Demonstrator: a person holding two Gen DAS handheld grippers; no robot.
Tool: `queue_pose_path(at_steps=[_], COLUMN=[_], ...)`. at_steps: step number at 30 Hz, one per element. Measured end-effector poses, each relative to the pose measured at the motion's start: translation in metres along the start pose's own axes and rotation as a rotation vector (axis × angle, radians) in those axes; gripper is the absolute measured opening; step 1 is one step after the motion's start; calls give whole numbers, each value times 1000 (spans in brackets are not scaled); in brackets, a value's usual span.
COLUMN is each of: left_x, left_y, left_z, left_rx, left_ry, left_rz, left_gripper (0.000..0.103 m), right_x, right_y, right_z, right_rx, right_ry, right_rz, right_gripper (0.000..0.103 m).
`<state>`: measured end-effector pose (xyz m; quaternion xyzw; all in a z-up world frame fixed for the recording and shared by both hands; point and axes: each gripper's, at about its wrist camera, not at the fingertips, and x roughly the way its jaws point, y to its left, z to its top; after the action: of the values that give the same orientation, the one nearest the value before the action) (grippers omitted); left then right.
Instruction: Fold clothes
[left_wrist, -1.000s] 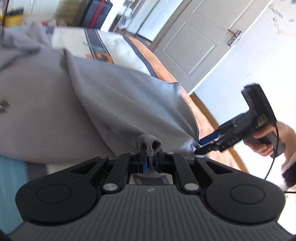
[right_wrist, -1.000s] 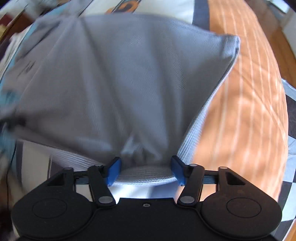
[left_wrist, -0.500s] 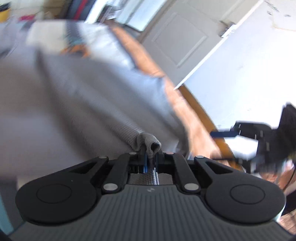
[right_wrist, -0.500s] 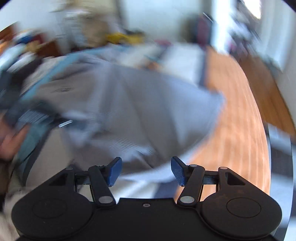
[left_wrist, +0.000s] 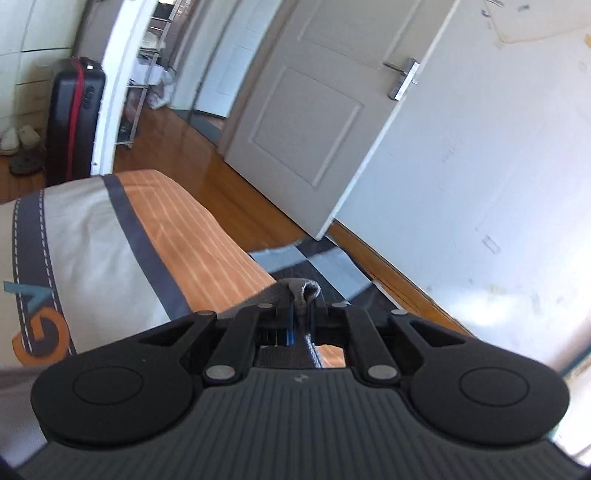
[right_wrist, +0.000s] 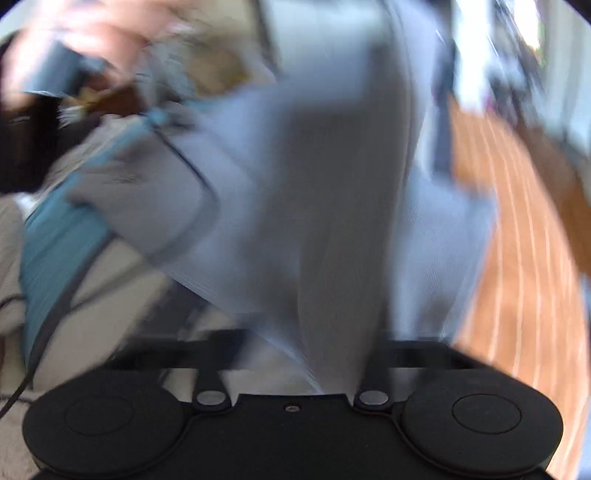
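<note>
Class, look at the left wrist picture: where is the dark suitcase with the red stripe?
The suitcase stands upright at the upper left of the left wrist view, on the wooden floor beside the white door frame, beyond the far end of the bed.

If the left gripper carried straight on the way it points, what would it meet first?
Probably the grey-and-black floor mat beside the bed; depth is unclear. The left gripper itself is shut on grey cloth.

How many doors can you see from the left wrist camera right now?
2. One white panelled door with a metal lever handle stands open against the right-hand wall. A second white door stands farther back through the doorway. Others may be hidden.
</note>
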<state>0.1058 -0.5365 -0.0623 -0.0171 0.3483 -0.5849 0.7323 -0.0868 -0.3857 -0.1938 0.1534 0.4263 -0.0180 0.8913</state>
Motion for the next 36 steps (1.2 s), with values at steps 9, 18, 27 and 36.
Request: queue_pose_path(at_steps=[9, 18, 27, 36], left_x=[3, -57, -174, -277], left_y=[31, 59, 131, 183], left_z=[-41, -110, -212, -193], left_rx=[82, 204, 137, 52], left_ry=[67, 248, 487, 317], left_rz=[119, 321, 366, 615], left_gripper=[51, 56, 61, 63], right_x=[-16, -16, -27, -58], right_y=[-63, -49, -26, 23], right_z=[-29, -9, 2, 32], right_rx=[337, 384, 223, 189], right_ry=[-66, -235, -55, -143], right_rz=[135, 90, -280, -713], right_gripper=[7, 6, 6, 59])
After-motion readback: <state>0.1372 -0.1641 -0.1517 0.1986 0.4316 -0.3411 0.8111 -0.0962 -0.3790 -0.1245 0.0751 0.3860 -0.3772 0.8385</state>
